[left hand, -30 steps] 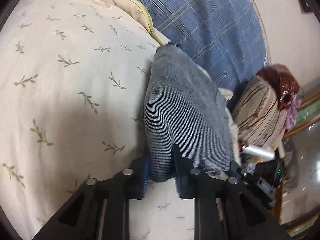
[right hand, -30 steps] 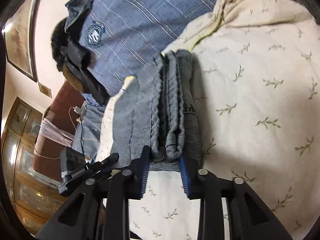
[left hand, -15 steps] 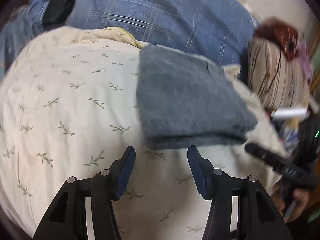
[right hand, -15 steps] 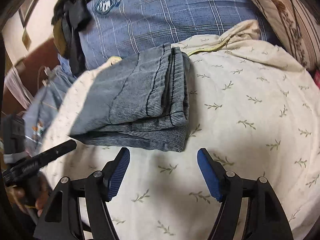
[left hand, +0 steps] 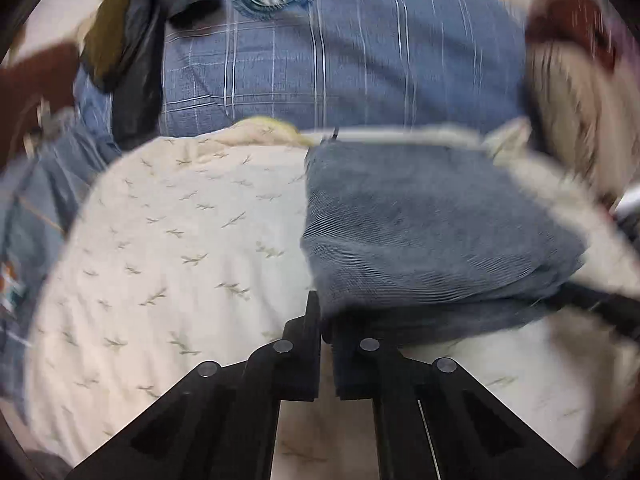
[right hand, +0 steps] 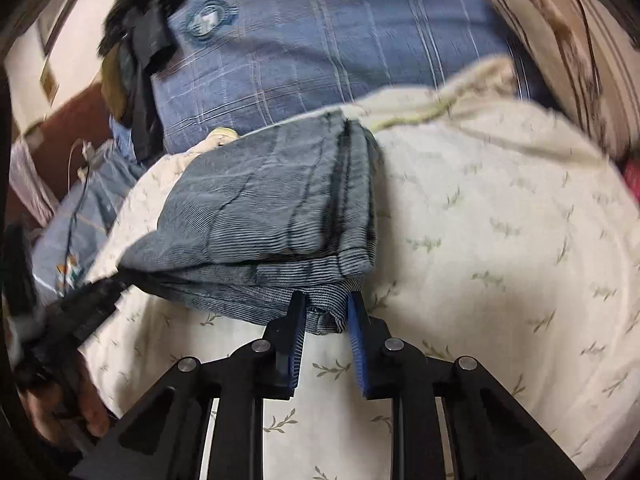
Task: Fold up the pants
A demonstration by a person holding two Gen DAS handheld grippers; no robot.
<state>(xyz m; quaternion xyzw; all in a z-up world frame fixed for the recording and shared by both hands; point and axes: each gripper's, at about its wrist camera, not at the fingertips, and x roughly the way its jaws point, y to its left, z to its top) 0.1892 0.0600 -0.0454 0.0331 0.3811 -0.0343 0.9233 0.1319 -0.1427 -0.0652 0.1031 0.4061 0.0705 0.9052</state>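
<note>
The grey-blue pants (left hand: 432,232) lie folded into a thick bundle on a cream cushion with a leaf print (left hand: 180,264). My left gripper (left hand: 326,322) is shut on the bundle's near left corner. In the right wrist view the same pants (right hand: 272,220) show their stacked folded edges. My right gripper (right hand: 326,312) is shut on the near right corner of the lower layers. The other gripper and the hand holding it (right hand: 52,344) show at the left of that view.
The person's blue checked shirt (left hand: 340,60) fills the far side behind the cushion. A striped pillow (right hand: 568,40) lies at the far right. Blue cloth and cables (right hand: 76,216) lie at the left. The cushion's right half (right hand: 500,260) is bare.
A second ago both grippers held the pants; half a second ago both were open and drawn back. Now both have closed on the bundle's near edge again. The views are motion-blurred.
</note>
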